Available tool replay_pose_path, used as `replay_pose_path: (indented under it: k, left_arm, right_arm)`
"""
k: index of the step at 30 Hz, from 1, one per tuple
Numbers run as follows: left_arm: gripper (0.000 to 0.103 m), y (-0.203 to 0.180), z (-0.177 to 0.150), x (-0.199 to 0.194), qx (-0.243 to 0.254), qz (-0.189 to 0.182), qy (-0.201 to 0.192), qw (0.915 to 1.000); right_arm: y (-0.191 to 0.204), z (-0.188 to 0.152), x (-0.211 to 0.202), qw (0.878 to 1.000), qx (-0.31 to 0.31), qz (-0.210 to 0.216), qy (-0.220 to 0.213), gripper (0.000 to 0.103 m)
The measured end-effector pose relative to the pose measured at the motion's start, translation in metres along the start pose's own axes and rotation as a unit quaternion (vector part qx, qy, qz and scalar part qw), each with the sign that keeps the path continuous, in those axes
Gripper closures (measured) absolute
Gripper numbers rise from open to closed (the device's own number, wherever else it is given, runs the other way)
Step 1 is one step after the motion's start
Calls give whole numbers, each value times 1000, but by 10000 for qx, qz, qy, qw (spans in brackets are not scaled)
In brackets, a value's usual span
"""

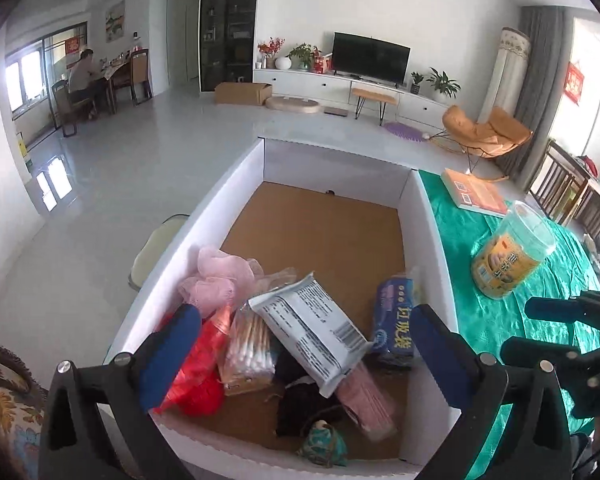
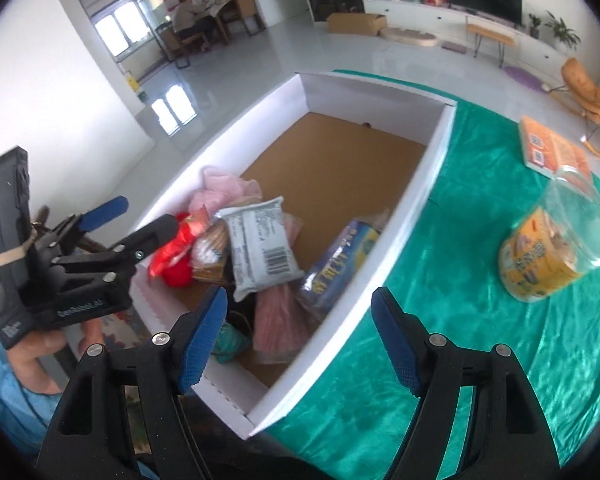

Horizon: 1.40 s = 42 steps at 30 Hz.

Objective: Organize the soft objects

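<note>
left gripper (image 1: 300, 344): my fingers were spread wide, nothing between them, hovering over the near end of the white box (image 1: 236, 168); in the right wrist view it showed at the left edge, held in my hand (image 2: 40, 344).
pink mesh puff (image 1: 216, 280): far left of the pile, against the box wall. Looked airy, squashy; any pinch on a fold would do.
red bag (image 1: 196, 372): crinkly plastic, light, likely slippery; I'd have bunched it before gripping.
cotton swab pack (image 1: 248, 348): thin film, contents shift; best taken across the middle.
grey-white packet (image 1: 312, 336): lay on top of the heap, tilted. Soft, flat, light; I'd have pinched a sealed edge.
black item (image 1: 300, 396): under the packet, dark, couldn't tell what it was.
pink striped pack (image 1: 364, 400): partly under the packet; looked floppy.
teal patterned thing (image 1: 324, 444): near wall, mostly cut off by the box rim.
blue pack (image 1: 396, 320): leaned on the right wall, tissue-like, compressible; grip across the narrow side.
box floor: far half bare brown cardboard.
right gripper (image 2: 300, 344): my fingers were parted, empty, over the box's near right wall and the green cloth (image 2: 480, 320) on the tabletop.
clear tub (image 2: 556, 240): outside the box on the cloth, rigid, slick; label blurred.
orange book (image 2: 552, 148): behind the tub, stiff, not soft.
hard to read: all pack print.
</note>
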<state>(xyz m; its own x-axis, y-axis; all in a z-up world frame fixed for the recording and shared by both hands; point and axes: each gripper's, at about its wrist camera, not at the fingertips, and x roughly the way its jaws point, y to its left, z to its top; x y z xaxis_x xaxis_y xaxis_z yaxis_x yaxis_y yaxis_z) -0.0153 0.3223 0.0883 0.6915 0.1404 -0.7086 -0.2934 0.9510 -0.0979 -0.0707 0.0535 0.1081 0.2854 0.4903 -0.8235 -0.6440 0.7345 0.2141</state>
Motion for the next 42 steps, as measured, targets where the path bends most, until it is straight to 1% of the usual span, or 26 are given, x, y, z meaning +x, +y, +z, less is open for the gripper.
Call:
replay_pose_path:
  k: [3,6,9,13,17,23,30,37,42]
  left_arm:
    - [0,-10,0,-6,97,22,51,9999]
    - [0,-12,-1,-12,161,84,12,9998]
    - [0,-9,-2,-19,88,202,-94,9997]
    - [0,-1,-2,-21,-134,416,-139,9989]
    - [0,4,-4,-21,-216,753,-167,9968]
    - [0,1,-7,-24,-5,1350,-339,9903]
    - [0,4,-8,-20,-8,1293,-214,9914]
    - [0,9,-13,-9,-106,1240,61,9922]
    - [0,7,-17,-10,-68,1240,-13,9923]
  right_arm:
    - [-1,-8,0,9997,5,-240,2,26]
    - [0,-15,1,9991,-2,-418,-9,26]
    - [3,-19,1,9979,-97,-643,-19,26]
    - [10,-23,4,9961,-174,-865,14,26]
    - [17,-27,3,9938,-206,-1088,-45,26]
    - [29,-30,8,9942,-281,-1042,-18,26]
    - [41,-30,16,9931,-422,-1095,18,26]
    - [45,-30,19,9932,-414,-1089,17,26]
    - [50,-31,20,9935,-435,-1048,-6,25]
